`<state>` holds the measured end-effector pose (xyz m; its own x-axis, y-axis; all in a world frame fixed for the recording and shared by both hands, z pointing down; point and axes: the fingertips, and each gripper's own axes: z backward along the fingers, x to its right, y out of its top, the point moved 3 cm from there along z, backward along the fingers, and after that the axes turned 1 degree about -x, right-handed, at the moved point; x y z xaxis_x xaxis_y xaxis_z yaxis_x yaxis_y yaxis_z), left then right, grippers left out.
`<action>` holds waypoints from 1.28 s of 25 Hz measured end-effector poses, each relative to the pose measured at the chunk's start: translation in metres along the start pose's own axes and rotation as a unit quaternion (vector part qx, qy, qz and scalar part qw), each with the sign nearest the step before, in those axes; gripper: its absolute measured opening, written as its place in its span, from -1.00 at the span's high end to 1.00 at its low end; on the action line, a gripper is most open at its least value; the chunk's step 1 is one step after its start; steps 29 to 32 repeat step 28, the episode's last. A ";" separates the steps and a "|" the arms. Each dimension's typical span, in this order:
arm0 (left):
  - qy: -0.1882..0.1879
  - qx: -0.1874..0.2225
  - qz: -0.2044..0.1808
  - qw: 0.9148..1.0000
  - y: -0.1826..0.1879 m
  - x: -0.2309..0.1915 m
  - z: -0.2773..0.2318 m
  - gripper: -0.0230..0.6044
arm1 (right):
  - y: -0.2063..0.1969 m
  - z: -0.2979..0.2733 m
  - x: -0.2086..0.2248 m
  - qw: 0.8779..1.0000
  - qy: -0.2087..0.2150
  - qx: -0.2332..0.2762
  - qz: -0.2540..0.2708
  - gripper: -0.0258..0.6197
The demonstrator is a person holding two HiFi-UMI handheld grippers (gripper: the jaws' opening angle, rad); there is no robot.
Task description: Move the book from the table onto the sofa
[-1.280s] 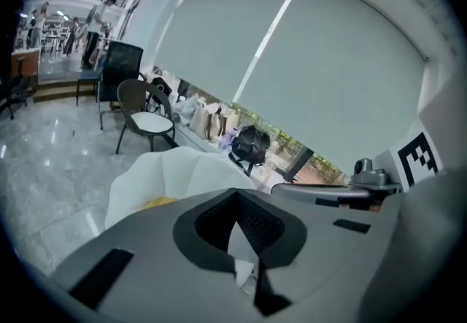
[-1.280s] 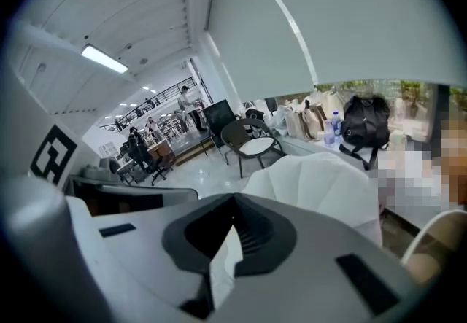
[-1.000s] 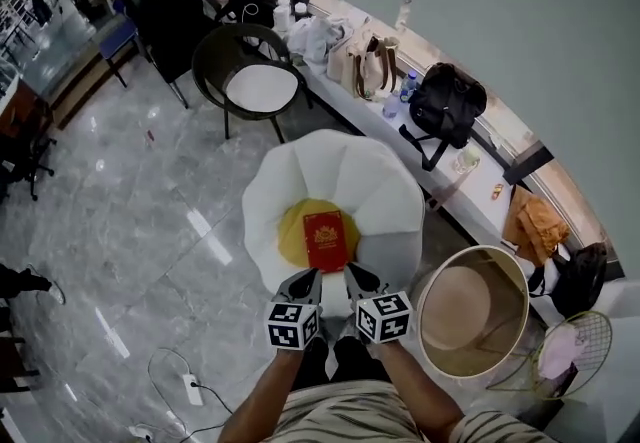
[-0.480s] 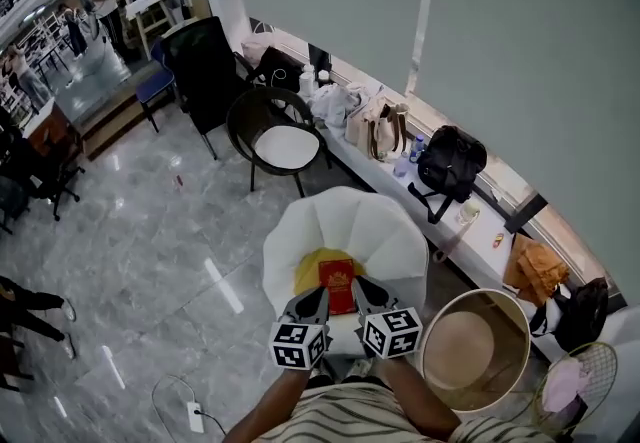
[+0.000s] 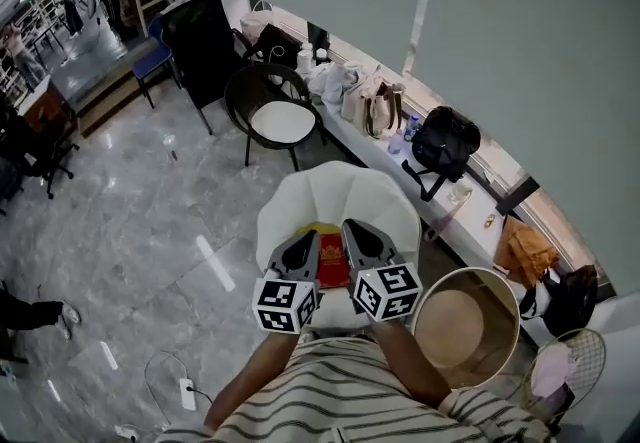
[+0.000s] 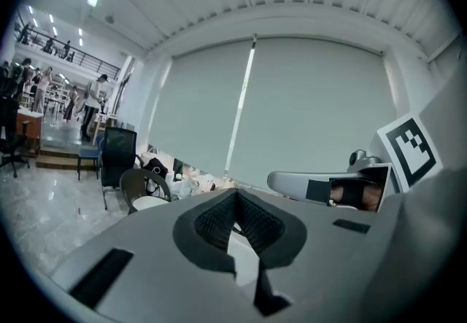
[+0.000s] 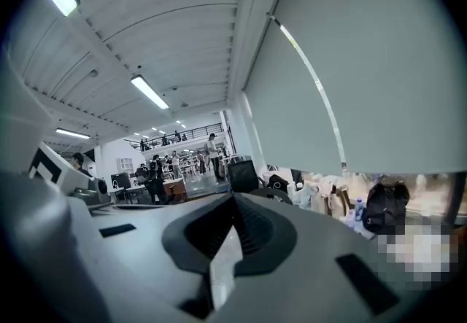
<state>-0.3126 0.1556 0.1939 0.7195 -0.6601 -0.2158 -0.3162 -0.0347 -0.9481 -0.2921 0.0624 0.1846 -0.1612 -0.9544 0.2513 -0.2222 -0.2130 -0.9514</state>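
The red book [image 5: 332, 257] lies flat on a yellow cushion [image 5: 311, 229] in the seat of the white petal-shaped sofa [image 5: 340, 193]. My left gripper [image 5: 311, 236] and right gripper [image 5: 349, 226] are held side by side above the sofa's near edge, partly covering the book. Both are shut with nothing in them. In the left gripper view the shut jaws [image 6: 235, 221] point level at a roller blind, and the right gripper's body [image 6: 321, 187] shows beside them. In the right gripper view the shut jaws [image 7: 232, 230] face the room.
A round beige table [image 5: 468, 316] stands right of the sofa. A black chair with a white seat [image 5: 277, 118] is behind it. Bags and a black backpack [image 5: 445, 139] sit on the window ledge. A power strip [image 5: 187, 393] lies on the marble floor at the left.
Both shut grippers have risen together and tipped up towards level, now overlapping the book in the head view. The book has stayed on the cushion.
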 end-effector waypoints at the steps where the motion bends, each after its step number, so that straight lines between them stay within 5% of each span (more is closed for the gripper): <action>1: 0.001 0.006 -0.002 1.000 0.004 0.000 0.002 0.91 | 0.003 0.001 -0.002 1.000 0.001 0.004 0.004 0.88; 15: 0.006 0.043 -0.037 0.998 0.029 0.005 0.003 0.91 | 0.021 0.004 -0.004 0.999 -0.003 0.029 0.034 0.88; 32: 0.011 0.060 -0.025 0.998 0.032 0.008 -0.005 0.91 | 0.021 0.003 0.003 0.999 0.002 0.026 0.044 0.88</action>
